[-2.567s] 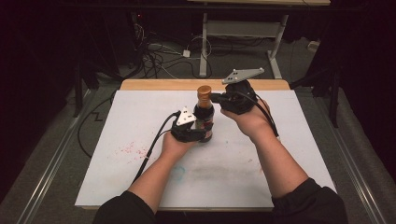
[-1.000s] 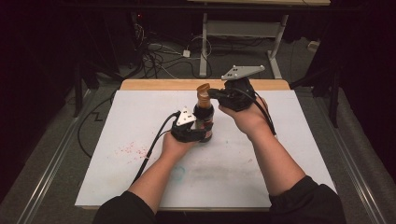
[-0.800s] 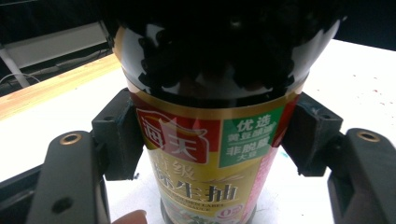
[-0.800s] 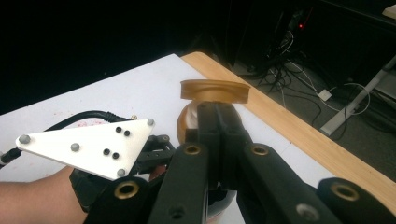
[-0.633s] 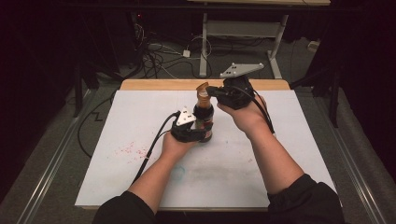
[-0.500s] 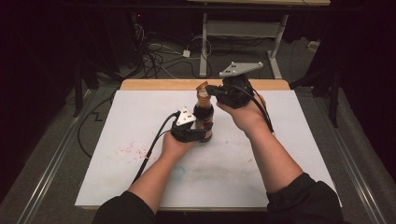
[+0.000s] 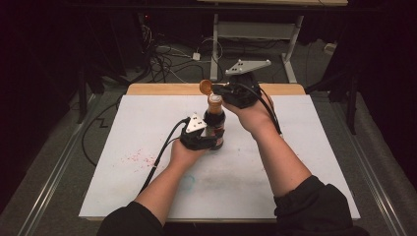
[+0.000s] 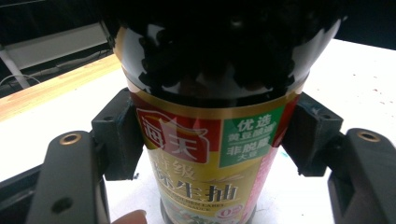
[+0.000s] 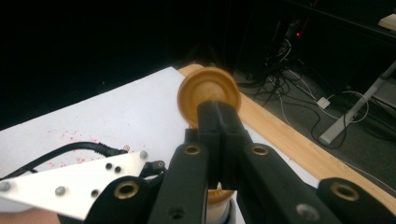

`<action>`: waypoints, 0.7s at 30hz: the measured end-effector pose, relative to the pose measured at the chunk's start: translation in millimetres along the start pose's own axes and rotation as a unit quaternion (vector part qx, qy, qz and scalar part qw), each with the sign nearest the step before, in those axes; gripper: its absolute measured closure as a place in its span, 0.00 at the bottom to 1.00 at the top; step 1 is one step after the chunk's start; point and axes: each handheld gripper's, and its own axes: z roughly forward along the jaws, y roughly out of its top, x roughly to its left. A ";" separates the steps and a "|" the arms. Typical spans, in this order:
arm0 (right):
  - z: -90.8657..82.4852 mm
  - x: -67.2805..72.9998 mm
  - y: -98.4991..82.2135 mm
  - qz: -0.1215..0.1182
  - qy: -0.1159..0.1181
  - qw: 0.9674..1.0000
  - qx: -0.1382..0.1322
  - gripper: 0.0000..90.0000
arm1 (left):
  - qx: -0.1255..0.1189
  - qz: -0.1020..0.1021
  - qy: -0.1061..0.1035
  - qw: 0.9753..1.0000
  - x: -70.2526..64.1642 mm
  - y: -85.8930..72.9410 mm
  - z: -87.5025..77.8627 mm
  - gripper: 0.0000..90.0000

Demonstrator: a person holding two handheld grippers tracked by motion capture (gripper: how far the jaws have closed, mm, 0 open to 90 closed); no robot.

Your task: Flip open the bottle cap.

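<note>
Dark glass soy sauce bottle with red-gold label (image 8: 205, 154) upright on white bench (image 7: 314, 162), clamped at mid-body between left gripper (image 7: 206, 140) jaws, pads pressing label both sides. Right gripper (image 7: 216, 88) jaws pinched tight on orange-brown round plastic flip cap (image 9: 208, 93), edge beyond jaw tips. Bottle likely heavy, rigid, slick, breakable: hold low on label. Cap light, hinge thin: pull gently. Versus earlier frames: cap now swung up off neck, right gripper raised slightly
</note>
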 end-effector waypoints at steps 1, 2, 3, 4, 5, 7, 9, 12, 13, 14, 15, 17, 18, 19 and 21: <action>1.5 -0.3 0.7 0.000 0.000 1.000 0.000 1.00 | 0.000 0.000 -0.001 1.000 0.3 0.0 0.0 0.32; 2.6 -0.4 1.2 0.002 -0.001 1.000 0.000 1.00 | 0.000 0.000 -0.001 1.000 0.4 0.0 -0.1 0.32; 3.2 -0.6 1.5 0.002 0.000 1.000 -0.002 1.00 | 0.000 0.000 -0.001 1.000 0.4 0.0 -0.1 0.32; 3.3 -0.5 1.5 0.002 0.001 1.000 -0.003 1.00 | 0.000 -0.001 -0.001 1.000 0.7 -0.1 0.0 0.32; 3.2 -0.2 1.5 0.002 0.001 1.000 -0.004 1.00 | 0.000 -0.001 -0.002 1.000 0.9 -0.2 0.1 0.32; 2.8 -0.2 1.3 0.002 0.001 1.000 -0.004 1.00 | -0.001 -0.002 -0.002 1.000 1.1 -0.3 0.2 0.32; 0.6 -0.6 1.2 0.001 0.001 1.000 -0.005 1.00 | -0.001 -0.002 -0.002 1.000 1.4 -0.4 0.3 0.32; -5.9 -1.2 0.1 0.001 0.000 1.000 -0.010 1.00 | -0.002 -0.004 -0.003 1.000 1.6 -0.6 0.4 0.32; -8.6 -1.8 -1.0 0.000 -0.001 1.000 -0.010 1.00 | -0.003 -0.005 -0.003 1.000 1.7 -0.7 0.5 0.32; -14.6 -2.6 -4.6 0.003 -0.002 1.000 -0.014 1.00 | -0.004 -0.006 -0.004 1.000 1.7 -0.9 0.7 0.32; -14.6 -2.6 -4.6 0.003 -0.002 1.000 -0.014 1.00 | -0.005 -0.006 -0.004 1.000 1.9 -1.1 0.6 0.32; -20.4 -2.1 -9.5 0.000 -0.004 1.000 -0.016 1.00 | -0.005 -0.006 -0.005 1.000 2.2 -1.2 0.7 0.32; -23.5 -1.9 -13.3 -0.002 -0.005 1.000 -0.015 1.00 | -0.006 -0.007 -0.005 1.000 2.4 -1.3 0.7 0.32; -27.7 -2.2 -19.1 -0.002 -0.007 1.000 -0.015 1.00 | -0.006 -0.006 -0.005 1.000 2.5 -1.4 0.6 0.32; -30.0 -2.3 -22.7 0.000 -0.008 1.000 -0.016 1.00 | -0.007 -0.008 -0.005 1.000 2.5 -1.6 0.8 0.32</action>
